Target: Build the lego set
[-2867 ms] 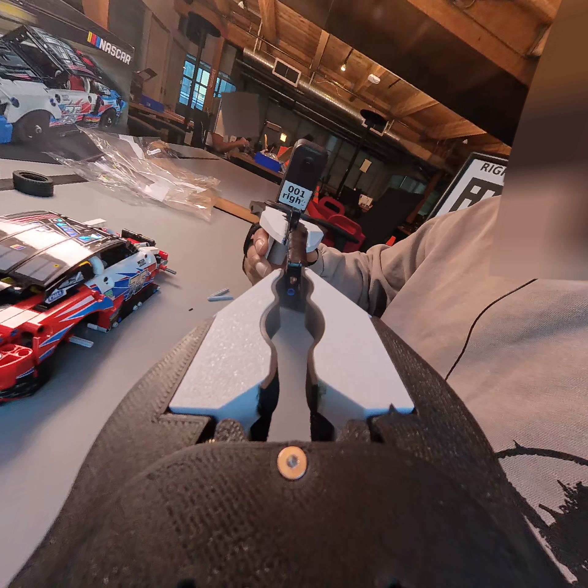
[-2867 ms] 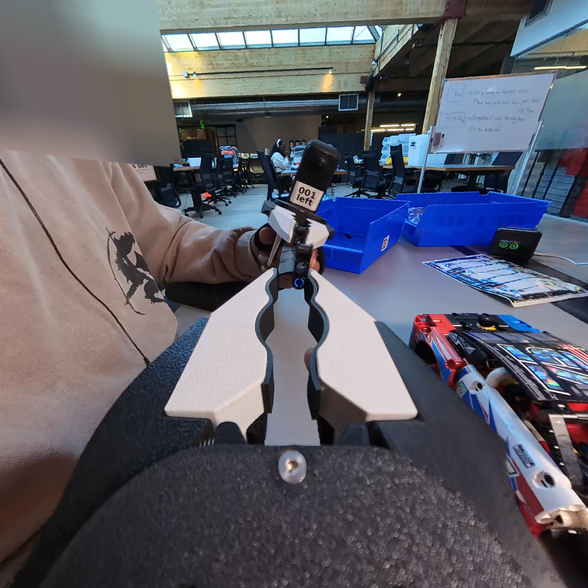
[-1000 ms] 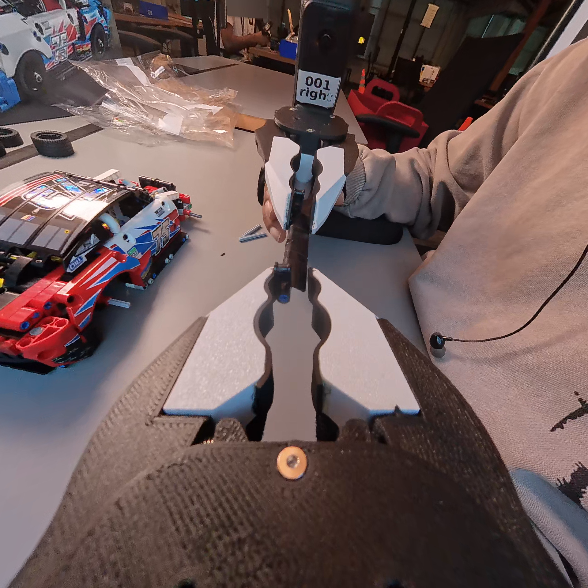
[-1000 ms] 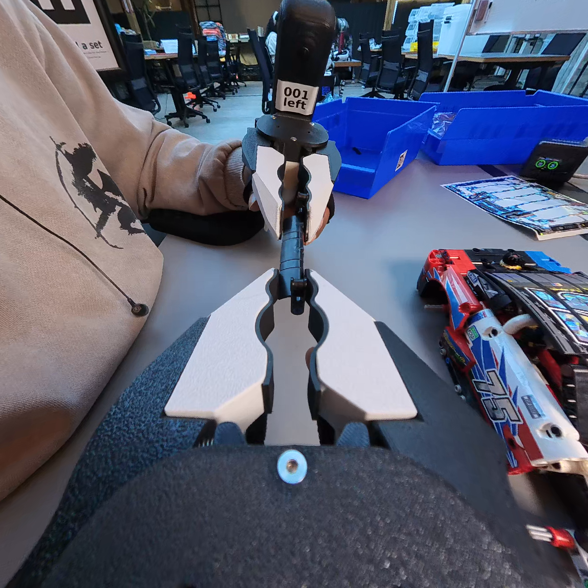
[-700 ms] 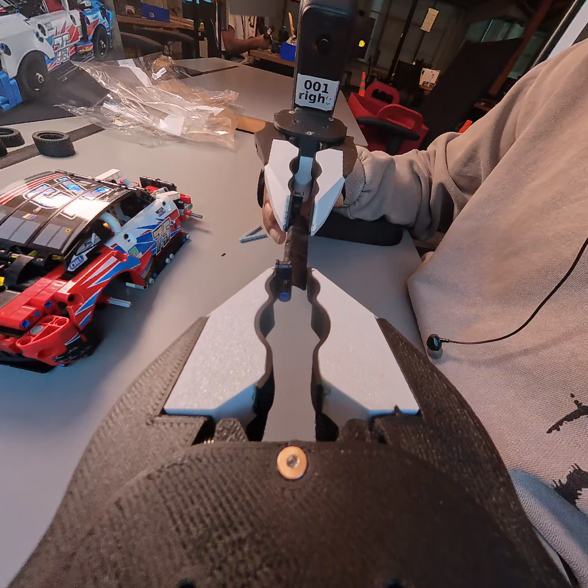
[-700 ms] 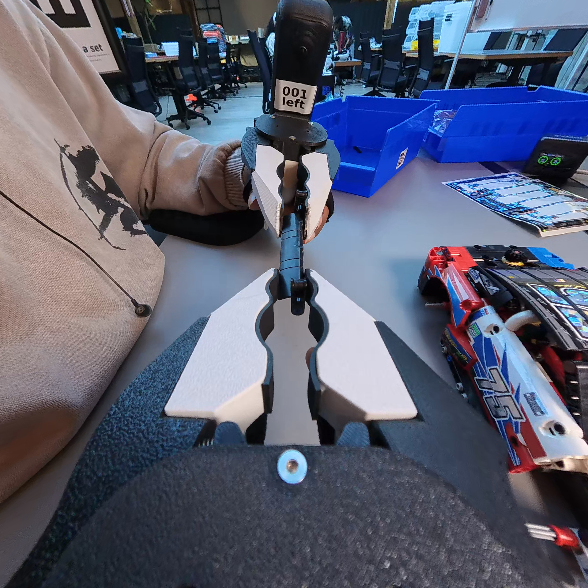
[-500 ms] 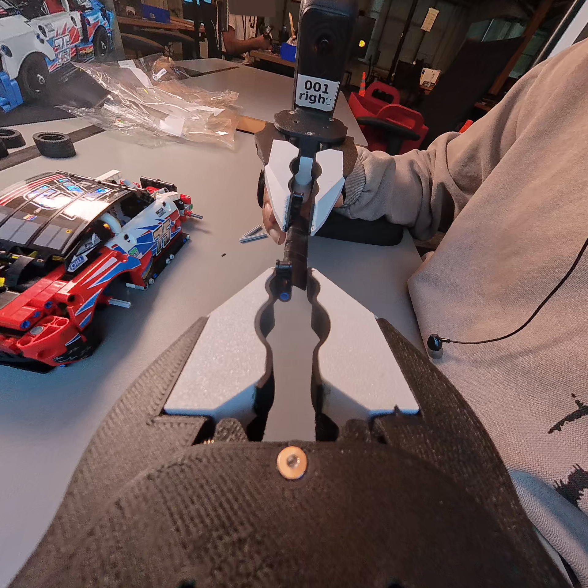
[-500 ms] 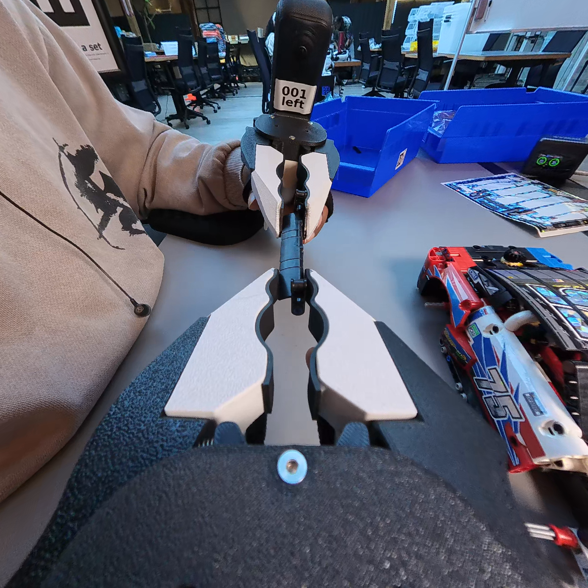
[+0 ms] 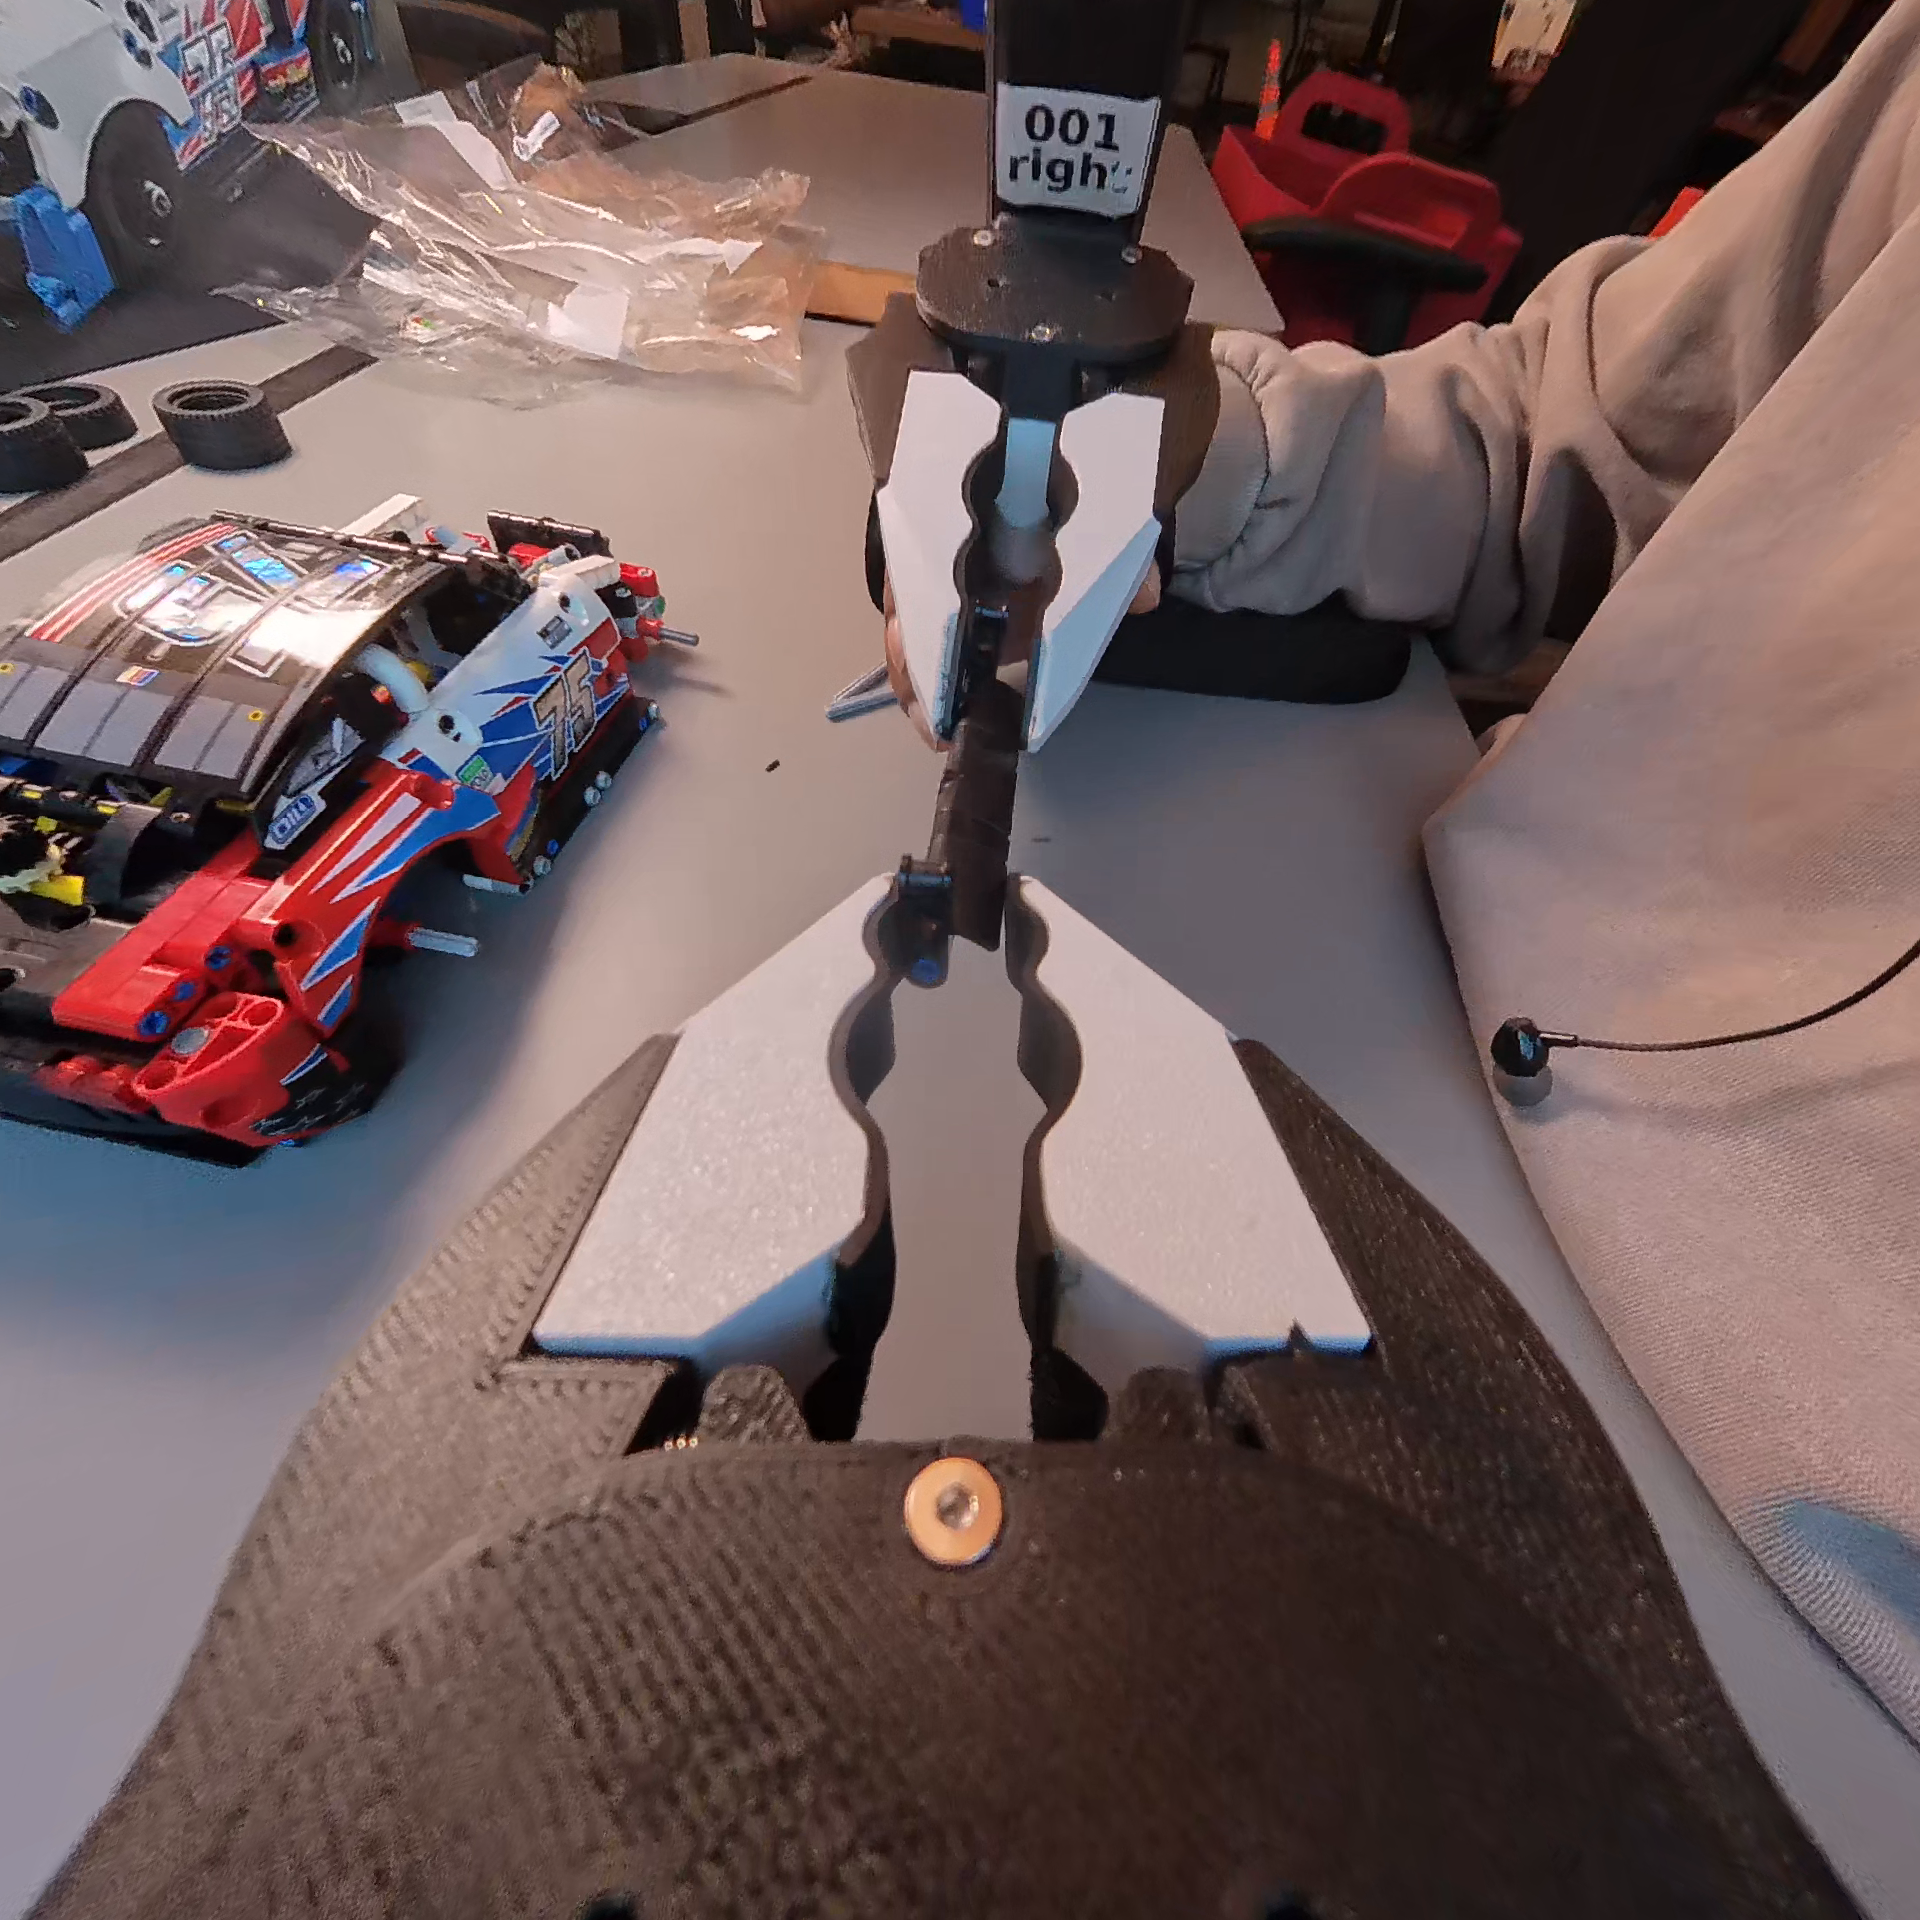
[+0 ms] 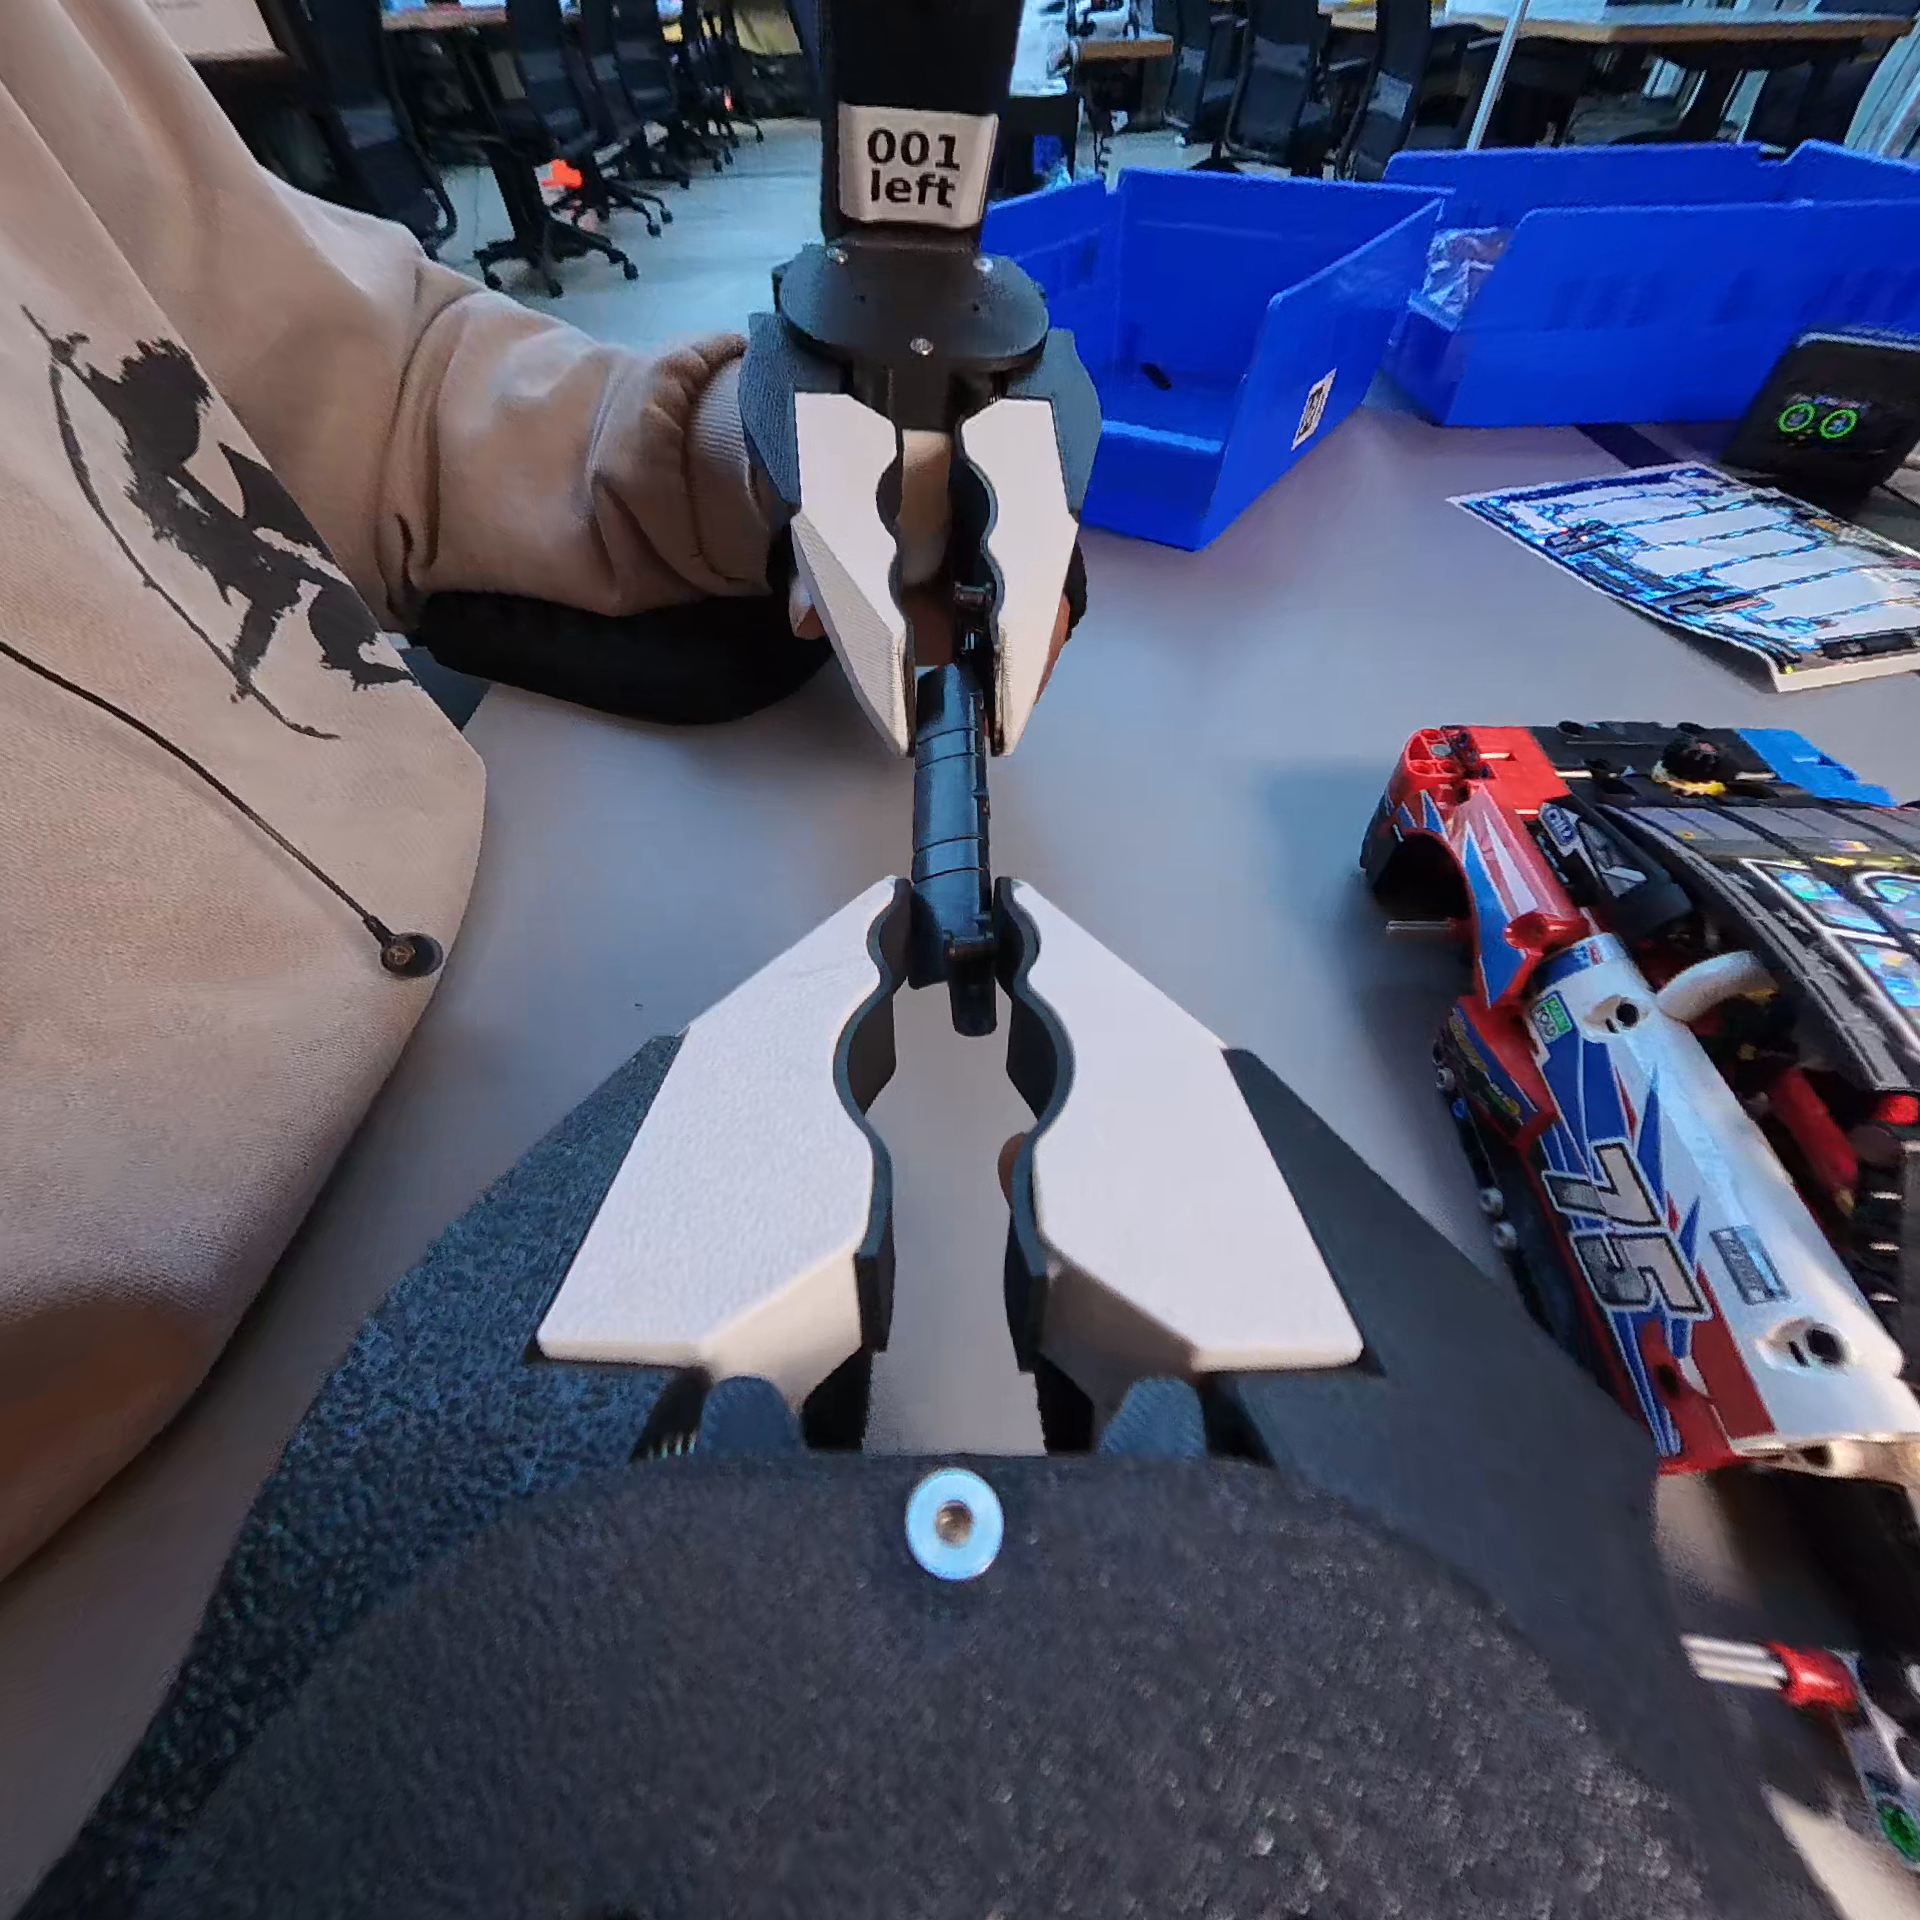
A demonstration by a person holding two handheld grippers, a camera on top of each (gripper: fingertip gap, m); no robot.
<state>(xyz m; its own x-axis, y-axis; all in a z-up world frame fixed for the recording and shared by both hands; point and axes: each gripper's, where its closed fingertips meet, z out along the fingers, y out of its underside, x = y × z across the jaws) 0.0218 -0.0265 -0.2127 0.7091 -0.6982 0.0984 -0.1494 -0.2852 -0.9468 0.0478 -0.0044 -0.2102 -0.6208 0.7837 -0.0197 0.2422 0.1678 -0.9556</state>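
1. Black ribbed lego beam hangs in the air between the two claws, above the grey worktop.
2. Left claw: nearly closed, tips pinching one end of the beam, where a small black connector with a blue pin sticks out.
3. Right claw: nearly closed, tips clamped on the other end of the beam. The two claws face each other tip to tip along it.
4. Seen from the opposite camera, each claw grips the beam only at its tips; the rest of each jaw gap is open.
5. Lego race car, red/white/blue body with a black roof, sits on the worktop to the left claw's left, well apart from the beam. No wheels fitted on the visible side; bare axles stick out.
6. Loose black tyres lie on the worktop beyond the car.
7. Clear plastic bags lie farther back.
8. Blue bins and an instruction booklet are on the worktop in the right wrist view.
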